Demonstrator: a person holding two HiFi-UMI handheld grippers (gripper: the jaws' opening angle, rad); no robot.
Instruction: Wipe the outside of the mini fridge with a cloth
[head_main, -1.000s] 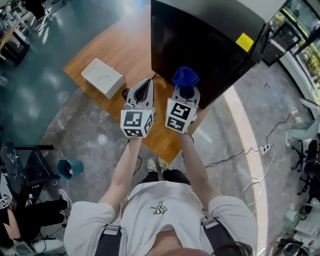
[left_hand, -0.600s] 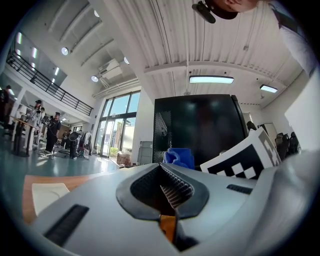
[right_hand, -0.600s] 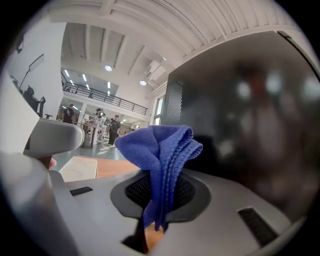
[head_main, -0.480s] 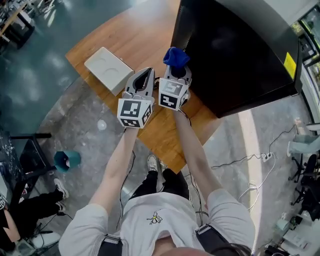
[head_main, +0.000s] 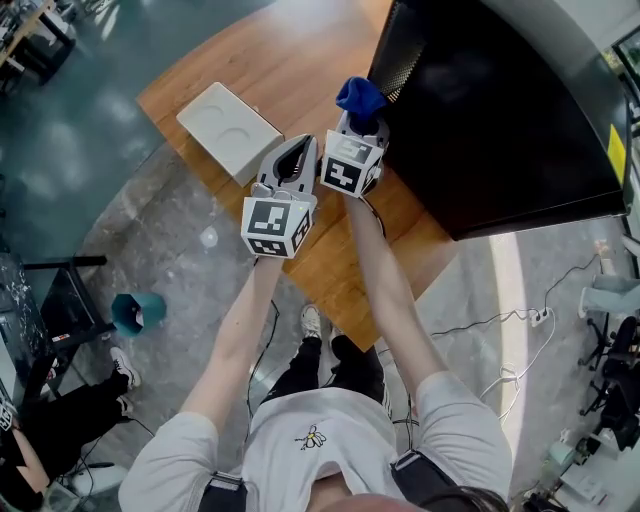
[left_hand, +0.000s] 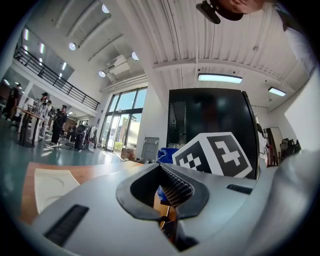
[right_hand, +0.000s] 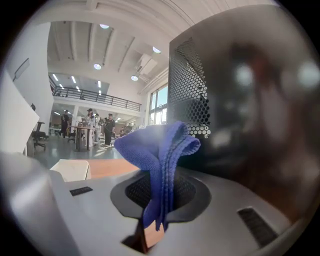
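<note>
Far left, on the floor: teal bin (head_main: 138, 312), well apart from everything else.

Next over, on the wooden table (head_main: 290, 60): flat white box (head_main: 228, 128), near the table's left edge. Same box low left in the left gripper view.

Just right of the box: left gripper (head_main: 297, 150), held above the table, aimed toward the fridge. Jaws together, nothing pinched between them, only table and a bit of blue visible through the gap.

Right beside it: right gripper (head_main: 360, 122), marker cubes of the two nearly side by side. Jaws clamped on a folded blue cloth (head_main: 358, 97). Cloth sticking up past the jaw tips, bunched and curled over at the top, a short tail hanging below the grip.

Rightmost: black mini fridge (head_main: 500, 110), standing on the right part of the table. Perforated side panel (right_hand: 192, 95) facing the cloth. Cloth just beside that panel, close to the fridge's near corner; can't tell whether actually touching.
</note>
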